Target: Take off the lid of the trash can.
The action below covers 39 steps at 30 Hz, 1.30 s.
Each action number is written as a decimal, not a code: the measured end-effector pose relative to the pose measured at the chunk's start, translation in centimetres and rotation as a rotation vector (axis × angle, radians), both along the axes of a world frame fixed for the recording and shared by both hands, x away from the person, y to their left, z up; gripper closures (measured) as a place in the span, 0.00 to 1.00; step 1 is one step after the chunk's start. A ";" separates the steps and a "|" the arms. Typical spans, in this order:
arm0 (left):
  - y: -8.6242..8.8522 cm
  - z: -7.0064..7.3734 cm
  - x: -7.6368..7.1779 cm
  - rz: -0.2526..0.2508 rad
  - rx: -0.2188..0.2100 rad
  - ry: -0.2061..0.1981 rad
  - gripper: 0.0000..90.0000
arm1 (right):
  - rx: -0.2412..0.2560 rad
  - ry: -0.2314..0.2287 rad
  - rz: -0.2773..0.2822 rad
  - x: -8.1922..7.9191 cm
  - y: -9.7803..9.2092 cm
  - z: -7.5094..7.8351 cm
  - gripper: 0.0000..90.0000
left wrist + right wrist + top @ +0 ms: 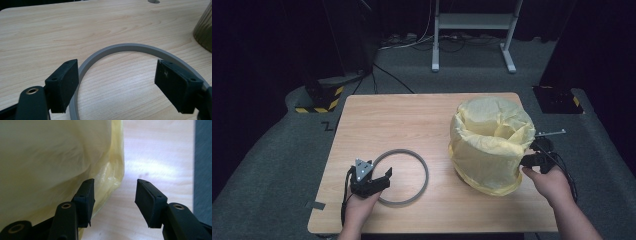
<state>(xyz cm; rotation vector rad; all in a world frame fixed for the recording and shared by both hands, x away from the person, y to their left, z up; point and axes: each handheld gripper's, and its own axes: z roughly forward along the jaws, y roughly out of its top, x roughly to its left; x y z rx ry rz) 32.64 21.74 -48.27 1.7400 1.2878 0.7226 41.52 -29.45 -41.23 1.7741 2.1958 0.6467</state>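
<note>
A grey ring [404, 175] lies flat on the wooden table [412, 120], left of centre. My left gripper [379, 181] hovers over the ring's near-left arc; in the left gripper view it [116, 83] is open, jaws wide, with the ring [125, 48] curving between them. A bin draped in a yellow plastic bag [489, 142] stands at the right. My right gripper [532, 159] is at the bag's lower right side. In the right gripper view it [115, 200] is open, its left jaw against the yellow bag [50, 160], nothing clamped.
The table's right edge [539, 165] runs close beside my right hand, with grey carpet beyond. A white stand frame [472, 35] and cables sit on the floor behind the table. Bare tabletop stretches across the far left and the centre.
</note>
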 end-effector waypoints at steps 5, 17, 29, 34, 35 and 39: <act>0.2 -0.1 0.0 0.001 -0.015 -0.004 0.22 | 0.039 0.135 -0.023 1.2 -0.4 -0.1 0.49; 0.6 -0.2 0.2 -0.015 -0.034 0.029 0.22 | -0.044 0.387 -0.062 2.7 -0.7 1.7 0.48; 0.5 -0.1 0.3 -0.039 -0.034 0.039 0.21 | -0.108 0.436 -0.061 3.1 0.3 5.3 0.51; 0.5 -0.1 0.3 -0.046 -0.027 0.047 0.21 | -0.095 0.436 -0.010 3.2 1.8 5.1 0.51; 0.4 -0.1 0.3 -0.048 -0.030 0.050 0.21 | -0.096 0.436 -0.005 3.2 2.2 5.0 0.51; 0.5 -0.2 0.4 -0.058 -0.030 0.068 0.21 | -0.135 0.434 0.020 3.4 3.4 5.2 0.50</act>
